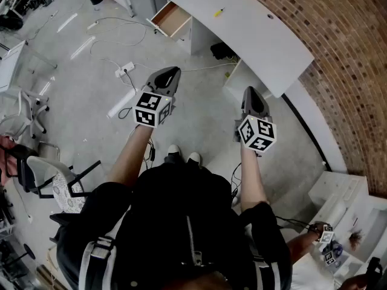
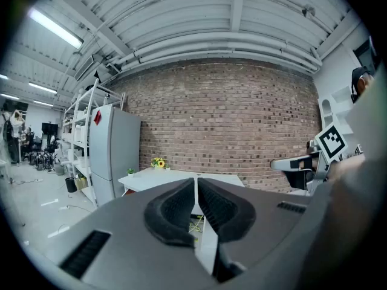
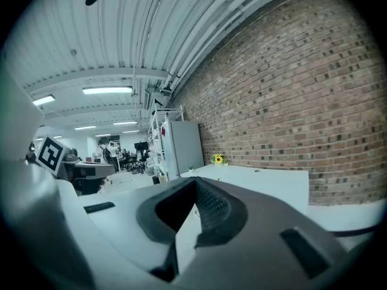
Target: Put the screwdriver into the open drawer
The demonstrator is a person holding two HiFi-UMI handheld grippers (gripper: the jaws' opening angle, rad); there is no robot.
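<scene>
Steep downward look at a broad grey floor (image 1: pixel 78 83) strewn with cables (image 1: pixel 124 26), bounded on the right by a curving brick wall (image 1: pixel 338 35)

Along that wall, a long white desk (image 1: pixel 260 41), with an open drawer (image 1: pixel 171 19) pulled out at its far left end, brown inside and seemingly empty

Nearer, held out roughly level ahead of a person in dark clothing (image 1: pixel 181 222), left gripper (image 1: pixel 171 72) and right gripper (image 1: pixel 249 91), both with jaws pressed together and nothing between them, well short of the desk

Smallest of all, a yellow screwdriver (image 1: pixel 218 12) lying on the desktop toward the drawer end, well apart from both grippers

Probably light, rigid and smooth, likely to roll if nudged; best pinched across the thicker yellow handle, not the thin shaft, too small here to make out
</scene>
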